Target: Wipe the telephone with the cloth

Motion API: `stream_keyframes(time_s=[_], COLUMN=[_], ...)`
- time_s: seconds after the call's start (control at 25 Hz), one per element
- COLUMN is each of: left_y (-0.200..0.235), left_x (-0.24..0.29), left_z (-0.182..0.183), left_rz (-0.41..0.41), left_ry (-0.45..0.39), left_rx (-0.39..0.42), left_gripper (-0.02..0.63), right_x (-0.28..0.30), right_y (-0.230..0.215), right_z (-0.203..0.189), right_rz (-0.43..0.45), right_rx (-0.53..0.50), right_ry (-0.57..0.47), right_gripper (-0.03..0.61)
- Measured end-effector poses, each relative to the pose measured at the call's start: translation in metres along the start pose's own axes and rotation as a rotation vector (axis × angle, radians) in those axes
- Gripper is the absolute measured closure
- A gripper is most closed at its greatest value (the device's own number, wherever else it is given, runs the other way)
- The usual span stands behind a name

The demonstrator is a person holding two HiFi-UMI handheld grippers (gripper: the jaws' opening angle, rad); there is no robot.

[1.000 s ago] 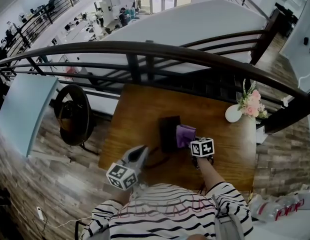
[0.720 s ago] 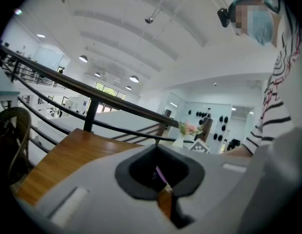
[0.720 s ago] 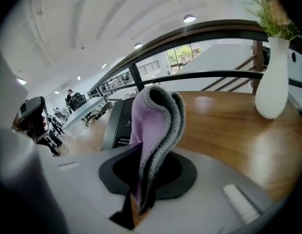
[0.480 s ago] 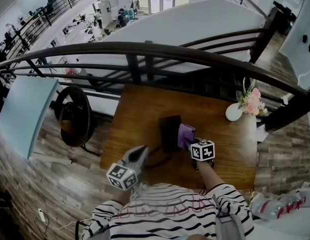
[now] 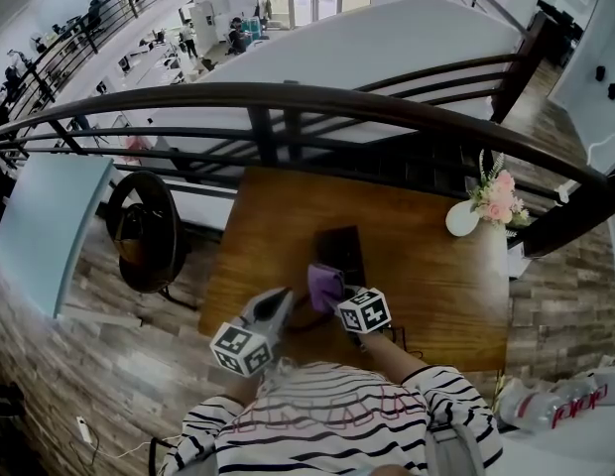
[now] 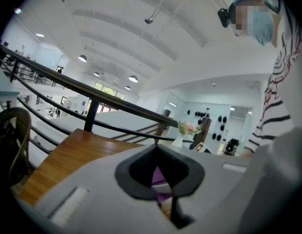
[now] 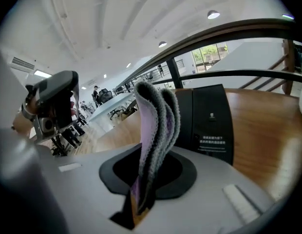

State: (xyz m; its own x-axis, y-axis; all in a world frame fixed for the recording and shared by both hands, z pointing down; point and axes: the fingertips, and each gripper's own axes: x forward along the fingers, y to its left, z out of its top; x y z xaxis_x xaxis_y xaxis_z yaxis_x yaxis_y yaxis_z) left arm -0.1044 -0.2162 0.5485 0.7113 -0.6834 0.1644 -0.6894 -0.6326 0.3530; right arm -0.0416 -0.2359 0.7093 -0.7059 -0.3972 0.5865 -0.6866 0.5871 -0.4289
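Note:
A black telephone [image 5: 342,249] lies flat on the wooden table [image 5: 268,226]; in the right gripper view the telephone [image 7: 209,123] sits just beyond the jaws. My right gripper [image 5: 337,294] is shut on a folded purple cloth [image 5: 324,284], held at the telephone's near left corner. The cloth [image 7: 156,126] stands up out of the right gripper [image 7: 146,179]. My left gripper [image 5: 286,300] hovers over the table's near edge, left of the cloth, shut with nothing in it. Through the left gripper [image 6: 156,150] a sliver of the purple cloth [image 6: 158,177] shows.
A white vase with pink flowers [image 5: 466,218] stands at the table's far right corner. A dark railing [image 5: 288,97] runs right behind the table. A black round chair [image 5: 144,228] is off the left side. A dark cord [image 5: 309,322] lies near the front edge.
My right gripper has carried the cloth from the telephone's right side leftward and nearer, to its near left corner. The left gripper has stayed put.

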Motion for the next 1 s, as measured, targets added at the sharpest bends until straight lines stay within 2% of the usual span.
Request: stream_keyframes(time_s=[0.24,1.0], left_y=[-0.001,-0.015], left_x=[0.001,0.019], left_z=[-0.001,-0.004], left_rz=[0.007,-0.026], left_ry=[0.001,0.008], left_rx=[-0.008,-0.007], left_gripper=[0.612,0.612], right_x=[0.006,-0.074], right_y=[-0.020,-0.122], right_z=[-0.020,-0.036], right_rz=[-0.046,-0.273], right_rx=[-0.025,0.090], right_ry=[0.071,0.038], right_gripper=[0.528,0.526])
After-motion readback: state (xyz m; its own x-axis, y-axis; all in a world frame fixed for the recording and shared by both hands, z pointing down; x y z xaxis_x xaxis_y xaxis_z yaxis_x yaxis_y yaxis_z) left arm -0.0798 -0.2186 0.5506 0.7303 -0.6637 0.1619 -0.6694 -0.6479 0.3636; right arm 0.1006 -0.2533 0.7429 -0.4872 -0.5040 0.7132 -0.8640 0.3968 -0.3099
